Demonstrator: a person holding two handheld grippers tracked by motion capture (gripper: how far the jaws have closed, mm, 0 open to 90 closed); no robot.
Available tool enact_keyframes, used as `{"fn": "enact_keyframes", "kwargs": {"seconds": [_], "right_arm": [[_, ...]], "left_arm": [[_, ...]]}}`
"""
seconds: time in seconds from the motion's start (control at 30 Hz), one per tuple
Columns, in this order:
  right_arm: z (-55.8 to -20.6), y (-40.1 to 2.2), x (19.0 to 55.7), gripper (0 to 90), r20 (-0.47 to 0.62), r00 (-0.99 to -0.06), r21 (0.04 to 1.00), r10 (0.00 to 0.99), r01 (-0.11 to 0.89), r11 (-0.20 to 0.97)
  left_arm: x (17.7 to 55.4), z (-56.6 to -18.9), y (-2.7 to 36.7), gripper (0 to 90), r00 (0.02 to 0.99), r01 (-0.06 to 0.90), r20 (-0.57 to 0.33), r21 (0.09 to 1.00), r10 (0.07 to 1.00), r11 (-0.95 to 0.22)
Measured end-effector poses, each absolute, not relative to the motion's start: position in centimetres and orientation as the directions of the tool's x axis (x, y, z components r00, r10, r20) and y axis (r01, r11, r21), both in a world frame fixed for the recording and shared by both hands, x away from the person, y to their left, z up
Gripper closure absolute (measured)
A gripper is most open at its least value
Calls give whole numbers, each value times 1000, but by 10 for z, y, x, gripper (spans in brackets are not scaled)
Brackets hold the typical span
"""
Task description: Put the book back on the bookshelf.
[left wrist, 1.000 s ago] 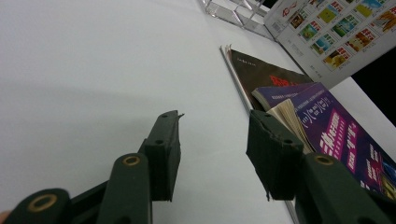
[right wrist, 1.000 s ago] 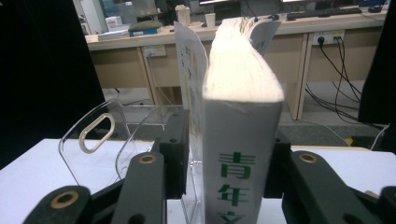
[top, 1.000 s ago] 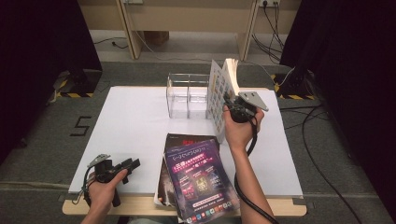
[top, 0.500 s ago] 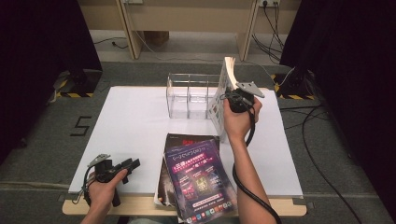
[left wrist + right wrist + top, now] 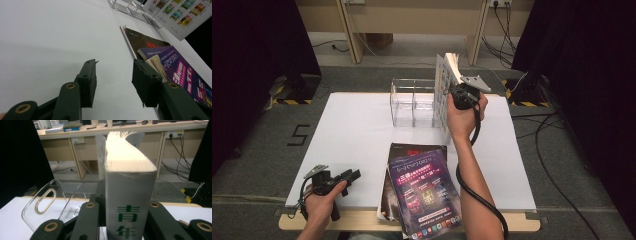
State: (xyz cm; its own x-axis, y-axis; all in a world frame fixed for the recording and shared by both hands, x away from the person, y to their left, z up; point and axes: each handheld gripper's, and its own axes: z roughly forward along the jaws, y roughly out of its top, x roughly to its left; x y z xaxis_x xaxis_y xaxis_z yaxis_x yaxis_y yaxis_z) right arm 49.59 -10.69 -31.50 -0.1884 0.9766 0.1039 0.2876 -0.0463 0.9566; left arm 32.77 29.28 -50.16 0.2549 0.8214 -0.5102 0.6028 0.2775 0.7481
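While right tool point(image 5: 120, 220) clamps thick paper magazine point(image 5: 127, 195), clear acrylic rack point(image 5: 414, 102) adjacent.

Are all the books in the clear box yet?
Not yet. The clear holder looks empty. The right tongs grip one magazine upright beside it, having just closed. Two magazines wait on the table. The left tongs rest open.

Right gripper point(image 5: 451, 89) raised, jaws just closed; left gripper point(image 5: 353, 175) resting low, jaws apart.
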Motion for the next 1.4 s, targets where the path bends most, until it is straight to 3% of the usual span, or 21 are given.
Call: {"fn": "enact_keyframes", "kwargs": {"seconds": [0.47,1.03,1.4], "right_arm": [[-304,-107,521,747,117,-167,965,979,252,-73],[-322,-101,542,746,111,-138,964,984,255,-73],[-338,-108,529,736,88,-130,969,988,241,-55]], "left_arm": [[328,-502,292,538,254,605,-513,746,820,279],[328,-502,294,539,254,605,-514,746,820,280],[328,-503,293,540,257,608,-512,745,819,275]]}}
